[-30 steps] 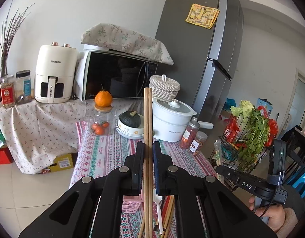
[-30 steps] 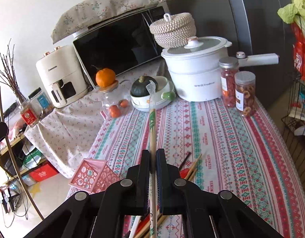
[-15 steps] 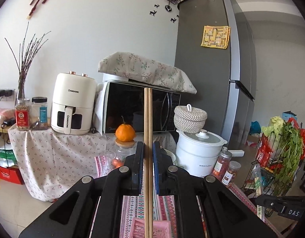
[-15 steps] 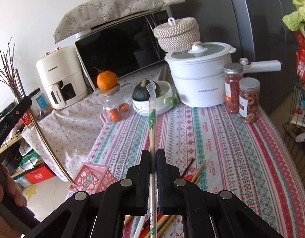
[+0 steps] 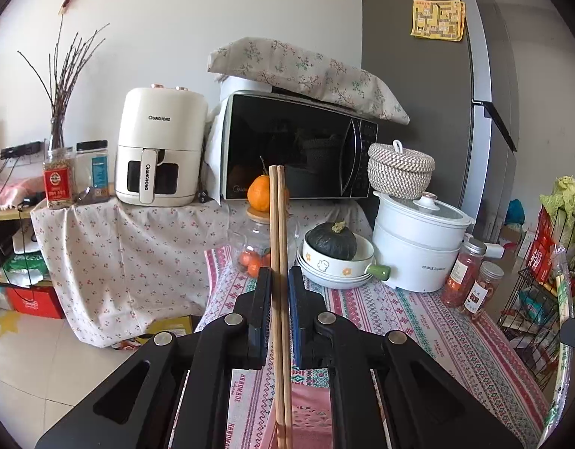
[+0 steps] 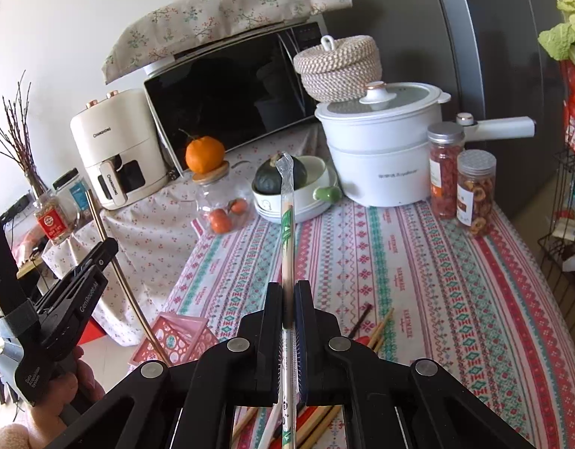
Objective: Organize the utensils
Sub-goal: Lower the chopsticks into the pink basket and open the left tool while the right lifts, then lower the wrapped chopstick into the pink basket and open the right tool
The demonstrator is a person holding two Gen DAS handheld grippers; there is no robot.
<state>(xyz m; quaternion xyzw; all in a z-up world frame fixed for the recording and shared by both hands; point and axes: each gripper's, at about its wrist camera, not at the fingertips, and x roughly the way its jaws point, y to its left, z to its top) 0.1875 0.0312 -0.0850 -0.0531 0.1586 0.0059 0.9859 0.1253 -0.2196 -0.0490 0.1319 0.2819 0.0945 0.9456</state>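
My left gripper (image 5: 279,280) is shut on a pair of plain wooden chopsticks (image 5: 277,224) that stick up between its pads. Seen from the right wrist, the left gripper (image 6: 107,249) is at the left, held by a hand, and its wooden chopsticks (image 6: 119,273) slant down until their lower end reaches the pink basket (image 6: 182,336) at the table's near left corner. My right gripper (image 6: 287,292) is shut on plastic-wrapped chopsticks (image 6: 287,202) with a green print. Several loose chopsticks (image 6: 377,331) lie on the patterned tablecloth (image 6: 437,280) just under the right gripper.
At the back of the table stand a white pot (image 6: 381,149), two snack jars (image 6: 474,191), a bowl with a dark squash (image 6: 287,179) and a glass jar topped by an orange (image 6: 216,202). A microwave (image 5: 298,149) and air fryer (image 5: 160,146) sit behind. A wire rack with greens (image 5: 549,262) is at the right.
The left gripper came down and toward the table with the wooden chopsticks, whose lower end now reaches the pink basket. The right gripper has stayed put with its wrapped chopsticks.
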